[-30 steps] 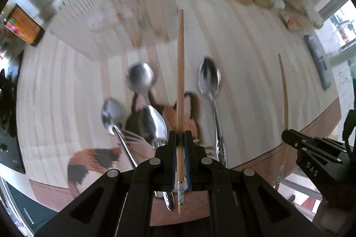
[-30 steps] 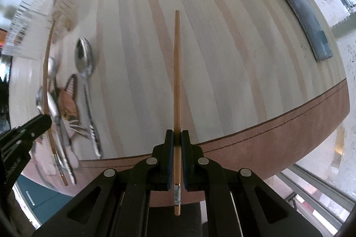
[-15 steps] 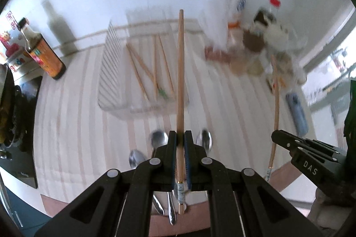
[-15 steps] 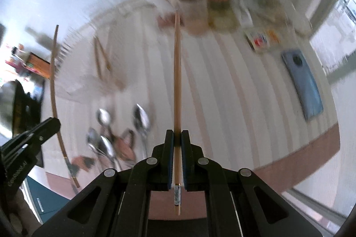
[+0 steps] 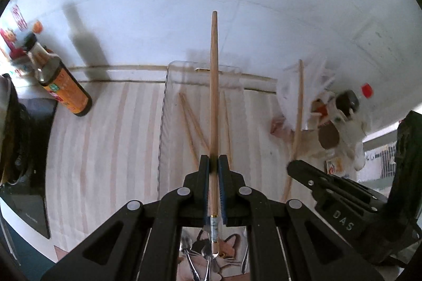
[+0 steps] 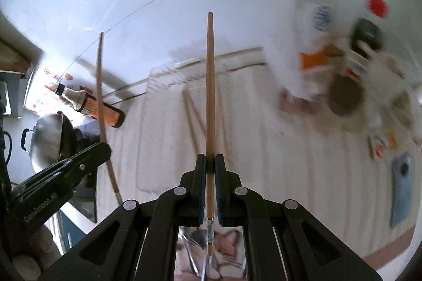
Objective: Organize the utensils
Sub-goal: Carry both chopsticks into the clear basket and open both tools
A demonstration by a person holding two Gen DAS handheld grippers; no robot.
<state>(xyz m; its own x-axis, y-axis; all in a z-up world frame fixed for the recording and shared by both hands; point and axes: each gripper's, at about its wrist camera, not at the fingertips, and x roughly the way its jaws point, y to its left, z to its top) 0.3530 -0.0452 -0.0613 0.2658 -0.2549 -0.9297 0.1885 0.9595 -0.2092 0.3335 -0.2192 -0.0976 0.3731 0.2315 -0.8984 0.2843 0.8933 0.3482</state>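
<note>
Each gripper carries one wooden chopstick, pinched near its decorated butt end with the tip pointing away. The left gripper [image 5: 213,162] is clenched on its chopstick [image 5: 214,96]; the right gripper [image 6: 210,162] is clenched on the other chopstick [image 6: 209,96]. Both hang above the clear plastic tray [image 5: 164,106] at the far side of the striped counter [image 5: 105,149], where several chopsticks [image 5: 188,122] already lie.

To do this step well, I would lower each stick until it runs along the tray's length, parallel with those inside, tip first and close to the floor of the tray before letting go, so it neither bounces nor bridges the rim. Keep the two grippers apart, since they sit near each other.

Readable writing: "DAS" on the right gripper's body in the left view, "GenRobot.AI" on the left gripper's body in the right view. The label on the sauce bottle [image 5: 66,88] at far left is too blurred to read.
</note>
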